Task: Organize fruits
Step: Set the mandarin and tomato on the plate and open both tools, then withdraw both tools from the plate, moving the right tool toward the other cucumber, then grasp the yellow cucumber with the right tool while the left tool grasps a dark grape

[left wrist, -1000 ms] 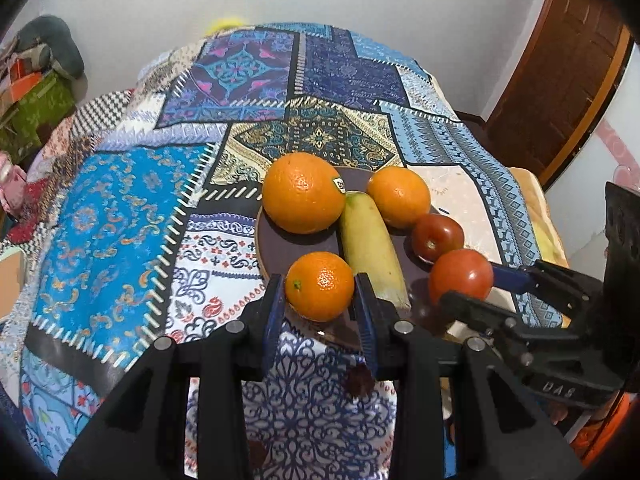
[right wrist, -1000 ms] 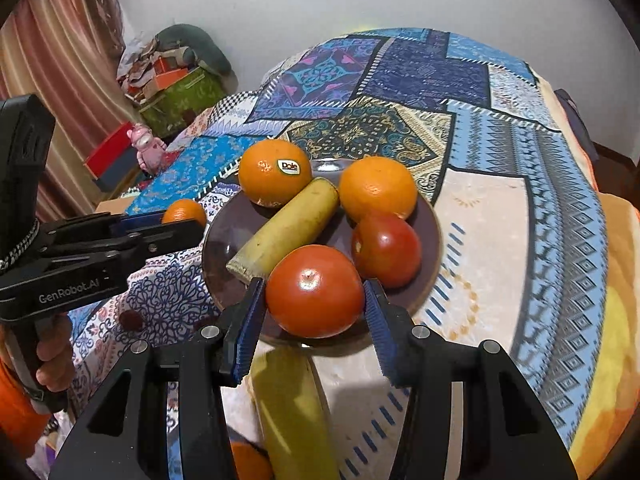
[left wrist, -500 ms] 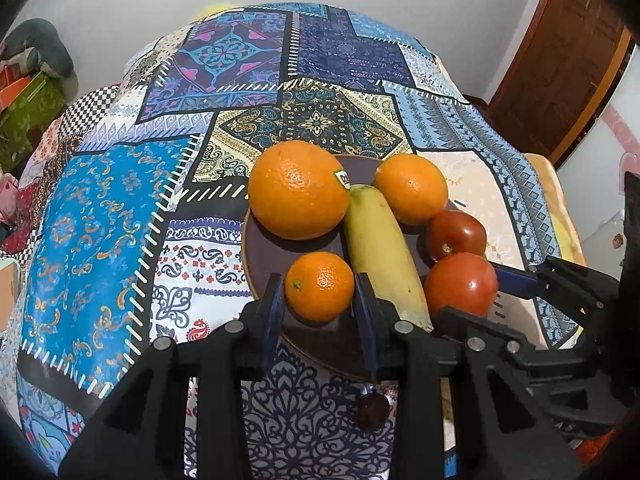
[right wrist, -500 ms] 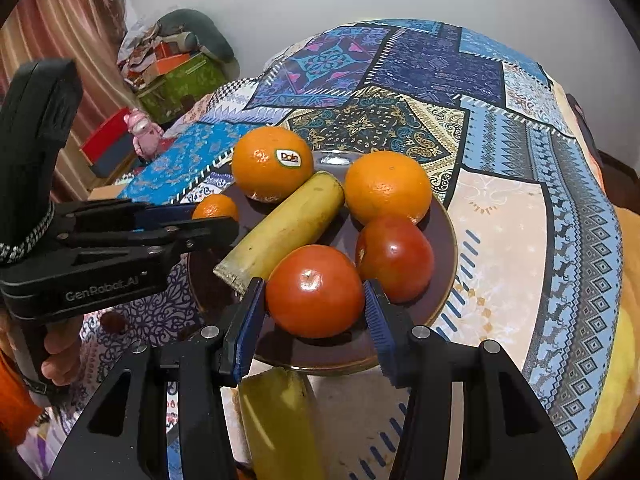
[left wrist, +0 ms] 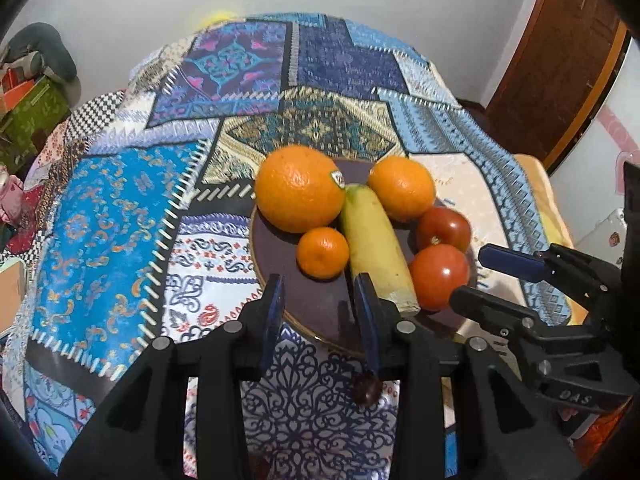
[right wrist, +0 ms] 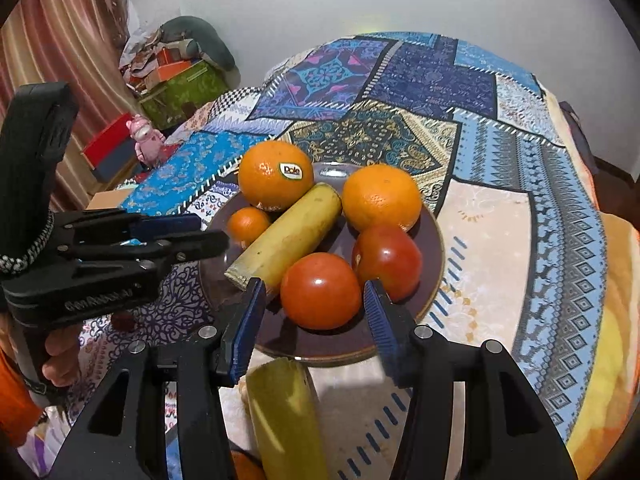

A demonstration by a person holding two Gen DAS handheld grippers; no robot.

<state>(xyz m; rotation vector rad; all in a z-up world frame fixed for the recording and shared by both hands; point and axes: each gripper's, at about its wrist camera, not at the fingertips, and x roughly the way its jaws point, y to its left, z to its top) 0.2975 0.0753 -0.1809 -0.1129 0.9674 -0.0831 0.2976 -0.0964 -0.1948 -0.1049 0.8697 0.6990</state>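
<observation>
Patchwork cloth covered the bench (left wrist: 120, 216), and the brown plate (right wrist: 434, 256) sat on it as my landmark. My left tongs (left wrist: 318, 312) hung released over the plate's near rim, nothing between their jaws, the small mandarin (left wrist: 322, 253) resting on the plate just beyond their tips. My right tongs (right wrist: 314, 322) stood spread either side of the near tomato (right wrist: 320, 290), not clamping it. On the plate also lay two oranges, a second tomato (right wrist: 387, 258) and a cut banana (right wrist: 286, 236), its long axis running diagonally across. Off the plate, directly beneath the right tongs, lay another banana piece (right wrist: 286, 416), lengthwise toward me: likely mine to take next.
</observation>
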